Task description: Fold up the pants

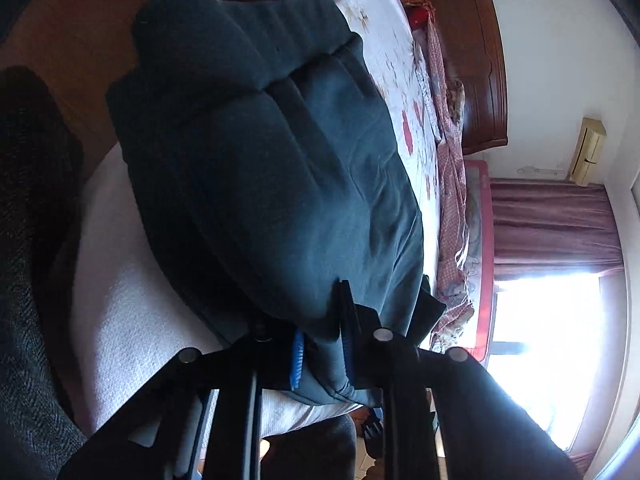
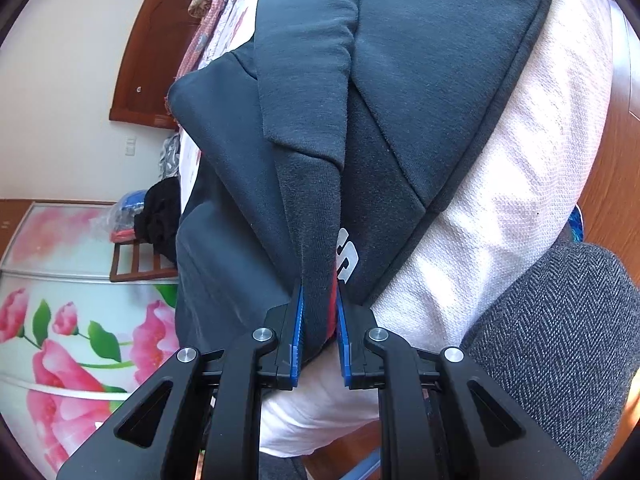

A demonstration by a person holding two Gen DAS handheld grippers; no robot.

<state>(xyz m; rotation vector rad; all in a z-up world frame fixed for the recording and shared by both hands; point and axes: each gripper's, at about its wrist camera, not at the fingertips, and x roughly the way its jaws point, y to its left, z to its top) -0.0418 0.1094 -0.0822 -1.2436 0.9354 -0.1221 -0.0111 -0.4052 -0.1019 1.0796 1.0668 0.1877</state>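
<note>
Dark navy pants point(image 1: 272, 152) lie partly folded on a white bed point(image 1: 120, 320). My left gripper point(image 1: 320, 344) is shut on a thick edge of the pants, the cloth bunched between its blue-padded jaws. In the right wrist view the pants point(image 2: 400, 60) fill the upper frame, with layered folds and white lettering point(image 2: 347, 260) near the jaws. My right gripper point(image 2: 319, 304) is shut on a ribbed dark edge of the pants, held just above the white bedding point(image 2: 500, 200).
A grey herringbone sleeve point(image 2: 560, 340) sits at the right, and shows in the left wrist view point(image 1: 24, 300). A floral sheet point(image 1: 404, 92) and pink crumpled bedding point(image 1: 452, 184) lie beyond the pants. A wooden headboard point(image 1: 476, 60), curtains point(image 1: 552, 220) and a floral wardrobe door point(image 2: 60, 320) stand around.
</note>
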